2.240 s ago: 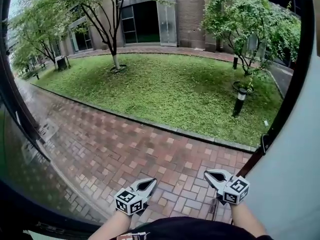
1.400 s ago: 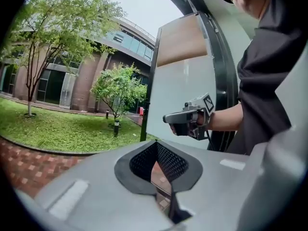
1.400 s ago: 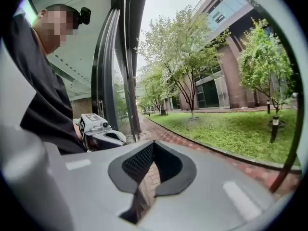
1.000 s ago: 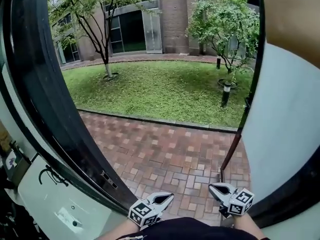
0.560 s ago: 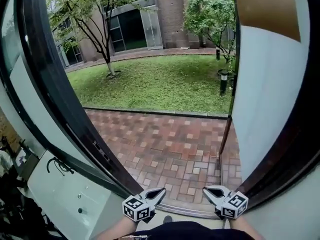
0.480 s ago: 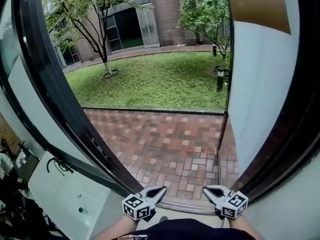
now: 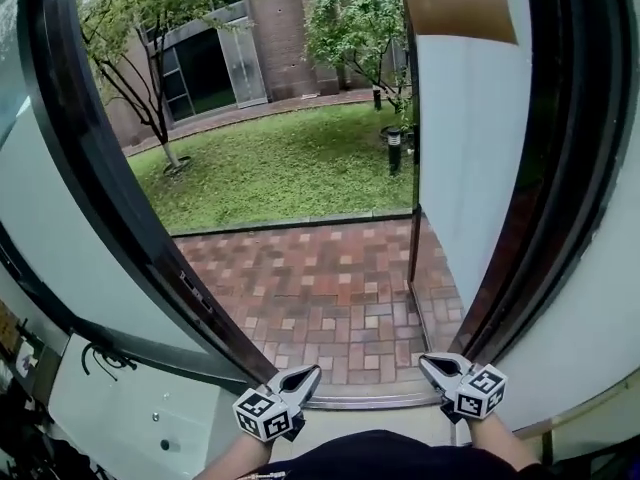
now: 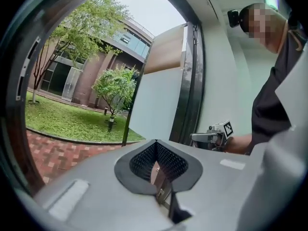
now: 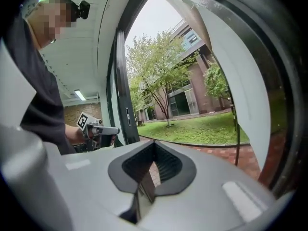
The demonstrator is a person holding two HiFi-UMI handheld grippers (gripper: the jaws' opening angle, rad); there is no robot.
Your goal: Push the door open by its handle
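The door (image 7: 470,148) stands swung wide outward on the right of the doorway. Its thin dark handle (image 9: 236,134) runs upright near its free edge, well apart from the 2 grippers. The left gripper (image 7: 308,374) and right gripper (image 7: 428,362) hover low over the threshold (image 7: 360,401), each with jaws closed together and gripping nothing. Beyond lie a brick path (image 7: 340,298) and a lawn (image 7: 280,168).

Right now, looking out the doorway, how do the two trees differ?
The left tree shows a bare, forked trunk under a thin crown; the right tree has dense leaves that mostly hide its trunk. The left tree stands alone on the lawn; the right tree stands beside the lamp post. Both are green and front the brick building.
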